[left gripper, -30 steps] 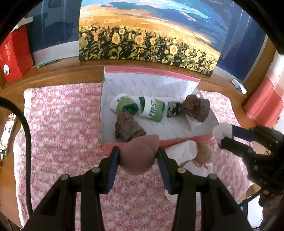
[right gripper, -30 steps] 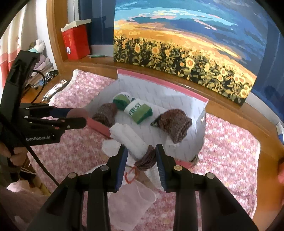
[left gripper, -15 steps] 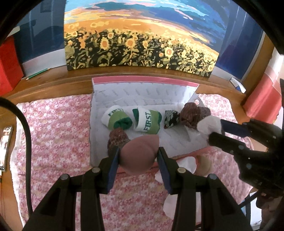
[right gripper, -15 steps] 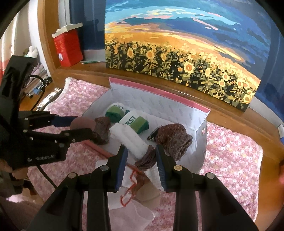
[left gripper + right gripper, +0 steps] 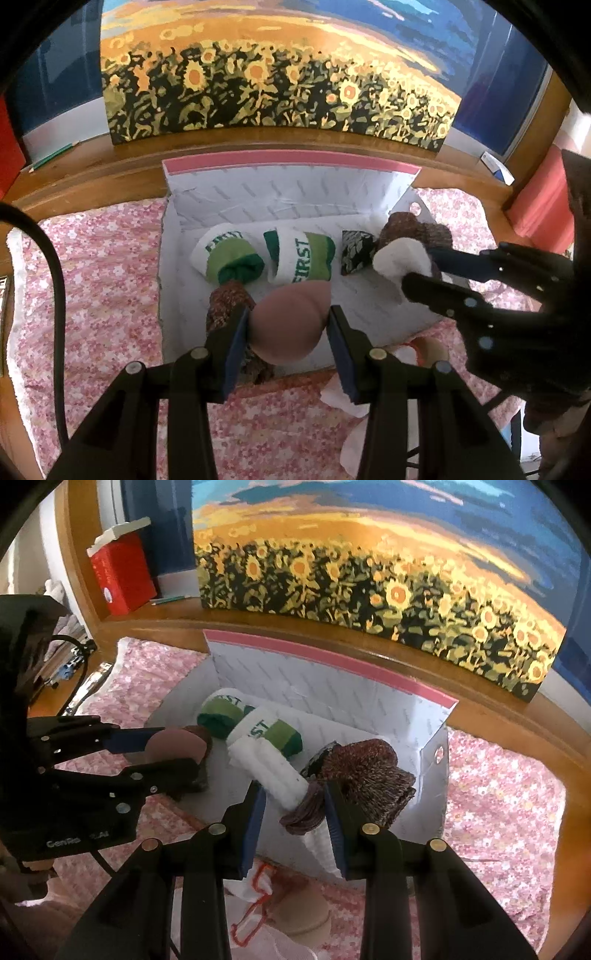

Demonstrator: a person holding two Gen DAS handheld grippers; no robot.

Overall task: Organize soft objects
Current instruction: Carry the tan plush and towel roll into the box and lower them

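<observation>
Sunflower painting (image 5: 273, 74), red box (image 5: 122, 574), green pencil (image 5: 170, 599)

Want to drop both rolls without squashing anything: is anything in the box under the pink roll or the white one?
Under the pink roll in the left gripper, a brown sock lies beside it. The white roll in the right gripper hangs over bare box floor.

Pink floral cloth (image 5: 110, 288); white box (image 5: 295, 195), pink-edged; green-white socks (image 5: 301, 256); mauve roll (image 5: 291, 325); sunflower painting (image 5: 273, 74).
</observation>
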